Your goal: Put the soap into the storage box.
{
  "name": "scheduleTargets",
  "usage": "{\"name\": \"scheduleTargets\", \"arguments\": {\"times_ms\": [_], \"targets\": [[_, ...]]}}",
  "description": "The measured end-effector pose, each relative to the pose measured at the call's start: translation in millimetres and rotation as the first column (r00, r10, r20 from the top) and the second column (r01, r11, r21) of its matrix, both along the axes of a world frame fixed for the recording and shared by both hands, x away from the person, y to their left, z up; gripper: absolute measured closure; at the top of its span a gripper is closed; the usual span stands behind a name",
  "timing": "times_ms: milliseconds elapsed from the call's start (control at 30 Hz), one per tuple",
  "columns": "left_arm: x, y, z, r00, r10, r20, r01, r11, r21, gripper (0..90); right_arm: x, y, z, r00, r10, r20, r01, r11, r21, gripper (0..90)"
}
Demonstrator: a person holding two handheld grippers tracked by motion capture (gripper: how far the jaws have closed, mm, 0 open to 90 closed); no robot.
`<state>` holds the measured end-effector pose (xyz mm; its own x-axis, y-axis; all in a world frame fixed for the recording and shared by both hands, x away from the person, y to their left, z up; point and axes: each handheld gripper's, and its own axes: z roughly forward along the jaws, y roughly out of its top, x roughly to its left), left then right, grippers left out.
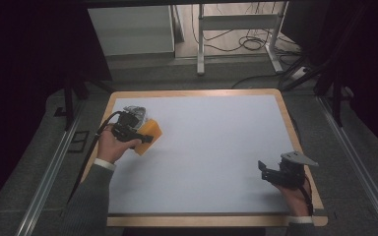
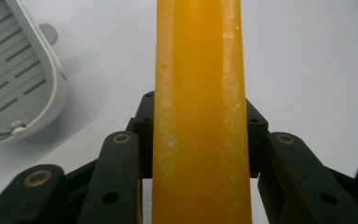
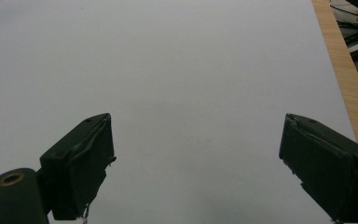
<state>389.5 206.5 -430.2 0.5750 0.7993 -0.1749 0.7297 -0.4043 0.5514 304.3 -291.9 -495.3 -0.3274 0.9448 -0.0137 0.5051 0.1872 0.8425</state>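
Left gripper view: left gripper [image 2: 200,154] jaws clenched on both faces of a flat orange-yellow slab w/ whitish flecks [image 2: 200,93], edge-on to cam. Prob. a soap bar, since a grey slotted plastic dish [image 2: 14,79] sits just beside it on the white tabletop [image 2: 317,56]. High view puts the slab near the far-left corner. Right gripper [image 3: 196,163] idle, jaws wide apart, empty, parked near the right edge, likely to stay clear.
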Motion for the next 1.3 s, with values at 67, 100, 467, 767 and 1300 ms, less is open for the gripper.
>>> {"name": "scheduleTargets", "arguments": {"times_ms": [67, 100, 467, 767, 1300], "targets": [[2.4, -0.7, 2.6, 1.0000, 0.008, 0.005, -0.008, 0.9999, 0.009, 60.9, 0.0, -0.6, 0.2, 1.0000, -0.002, 0.004, 0.002, 1.000, 0.001, 10.1], [3.8, -0.6, 3.6, 1.0000, 0.008, 0.006, -0.008, 0.9999, 0.008, 60.9, -0.2, -0.9, 0.4, 1.0000, -0.002, 0.003, 0.002, 1.000, 0.002, 10.1], [15.5, 4.5, 10.8, 0.9991, 0.041, 0.008, -0.041, 0.9991, -0.010, 60.9, -0.2, -1.4, 0.3, 1.0000, -0.003, 0.000, 0.003, 1.000, 0.002, 10.2], [26.3, 10.5, 11.9, 0.9980, 0.063, -0.006, -0.063, 0.9979, -0.015, 60.9, -0.1, -1.2, 0.1, 1.0000, -0.005, -0.003, 0.005, 1.000, 0.001, 10.1], [54.6, 26.6, 9.2, 0.9907, 0.126, -0.053, -0.128, 0.9906, -0.047, 60.8, -0.1, 0.1, -0.1, 0.9999, 0.000, -0.010, 0.000, 1.000, 0.002, 10.1]]}}
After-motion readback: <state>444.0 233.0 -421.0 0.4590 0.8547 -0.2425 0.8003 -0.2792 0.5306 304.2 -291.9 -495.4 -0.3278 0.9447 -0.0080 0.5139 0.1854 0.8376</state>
